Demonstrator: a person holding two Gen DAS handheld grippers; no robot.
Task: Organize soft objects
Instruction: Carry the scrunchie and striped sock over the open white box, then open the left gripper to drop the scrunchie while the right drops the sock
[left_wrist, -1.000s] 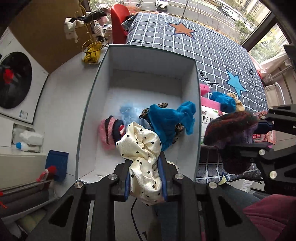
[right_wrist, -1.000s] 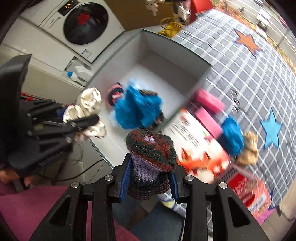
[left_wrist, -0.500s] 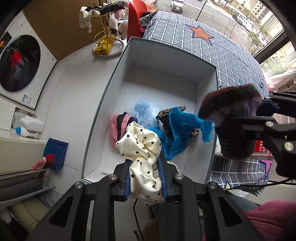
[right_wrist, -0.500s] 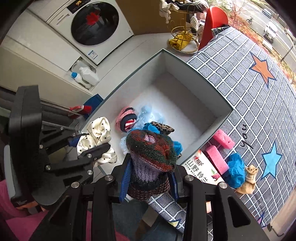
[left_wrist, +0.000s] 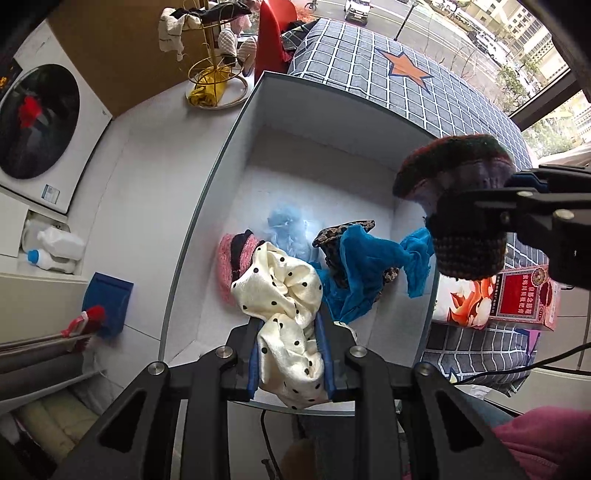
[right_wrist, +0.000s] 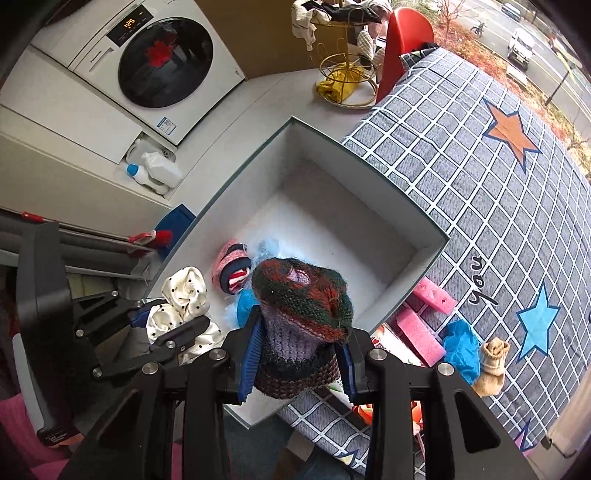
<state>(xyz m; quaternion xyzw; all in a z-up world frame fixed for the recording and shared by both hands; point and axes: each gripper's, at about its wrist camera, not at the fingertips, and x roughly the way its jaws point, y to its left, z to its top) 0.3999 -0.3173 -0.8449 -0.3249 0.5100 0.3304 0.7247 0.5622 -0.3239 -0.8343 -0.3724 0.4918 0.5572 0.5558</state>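
My left gripper (left_wrist: 289, 360) is shut on a cream polka-dot cloth (left_wrist: 282, 295), hanging over the near end of the white box (left_wrist: 207, 206). My right gripper (right_wrist: 297, 360) is shut on a knitted hat (right_wrist: 301, 306) striped in red, green and purple, held above the box's near right part; the same hat (left_wrist: 458, 206) shows at the right of the left wrist view. Inside the box lie a blue cloth (left_wrist: 365, 266), a pink knit piece (left_wrist: 232, 258), a pale blue fluff (left_wrist: 288, 225) and a leopard-print piece (left_wrist: 332, 232).
The box stands on the floor beside a bed with a checked star cover (right_wrist: 498, 177). Pink sponges (right_wrist: 419, 328), a blue cloth (right_wrist: 460, 347), a tan sock (right_wrist: 493, 360) and printed packets (left_wrist: 524, 299) lie on the bed. A washing machine (right_wrist: 162, 62), detergent bottles (right_wrist: 155, 171) and a gold rack (right_wrist: 343, 81) stand at left.
My right gripper has carried the knitted hat from over the bed's edge to above the box. My left gripper has kept the polka-dot cloth in much the same place.
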